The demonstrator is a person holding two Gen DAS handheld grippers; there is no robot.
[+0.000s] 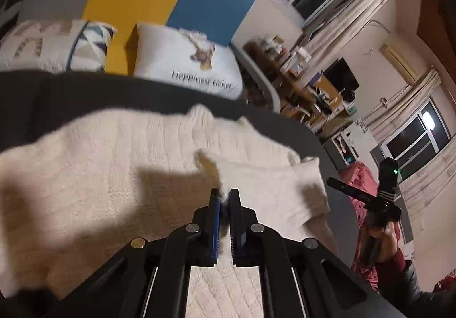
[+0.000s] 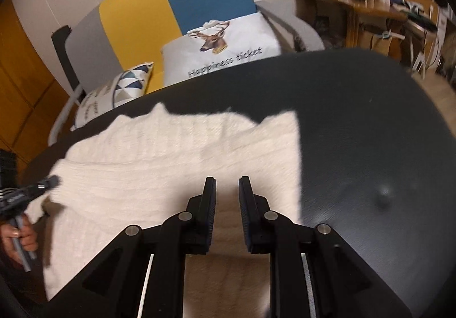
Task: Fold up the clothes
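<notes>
Where the left wrist view looks down, a cream knitted sweater [image 1: 128, 175] is seen spread over a dark round table [image 1: 85, 89], and the left gripper [image 1: 225, 194] is closed on a small raised tuft of the knit, with a strip of the fabric pinched between its blue pads. A folded sleeve or hem lies just beyond the tips, toward the table's right edge. The right gripper [image 1: 367, 198] is glimpsed at the far right, held in a hand beside a red sleeve. For the fold to go well, a fuller bite of the layer would probably be wanted, since so thin a pinch could slip once the cloth is carried across.

From the right wrist view, the sweater [image 2: 176, 152] is shown lying flat with its straight edge near the table's [image 2: 370, 124] middle. The right gripper [image 2: 227, 189] is held above the cloth with a narrow gap between its jaws, and nothing is gripped. It might best be lowered to pin the fabric while the other side is lifted. The left gripper [image 2: 48, 182] is seen at the sweater's left edge. Two pillows [image 2: 225, 50] lie behind on a sofa.
</notes>
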